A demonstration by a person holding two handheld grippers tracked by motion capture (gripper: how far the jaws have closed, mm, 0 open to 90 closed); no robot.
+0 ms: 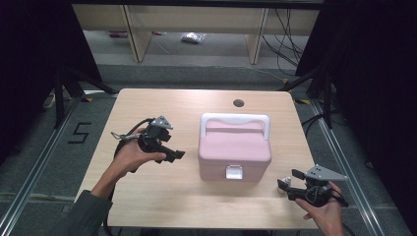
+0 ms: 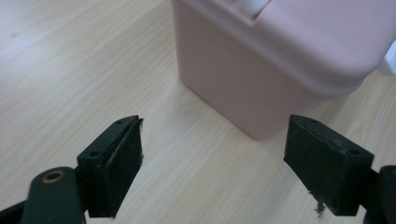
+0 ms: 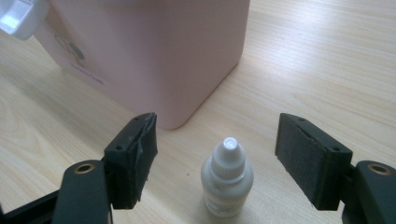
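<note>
A pink lidded box [image 1: 235, 152] with a white handle [image 1: 236, 119] and a white front latch [image 1: 234, 172] stands at the middle of the wooden table [image 1: 162, 206]. My left gripper [image 1: 173, 153] is held open just left of the box; in the left gripper view its jaws [image 2: 212, 154] stand wide apart, facing the box's corner [image 2: 280, 60] with nothing between them. A small white dropper bottle [image 3: 227, 182] stands upright near the box's front right corner [image 3: 154, 56]. My right gripper [image 3: 215, 140] is open with the bottle [image 1: 282, 186] between its jaws, untouched.
A round cable hole [image 1: 238, 103] sits near the table's far edge. Bare tabletop lies in front of the box and to its left. Beyond the table stand wooden furniture legs [image 1: 139, 37], and cables [image 1: 287, 49] lie on the floor.
</note>
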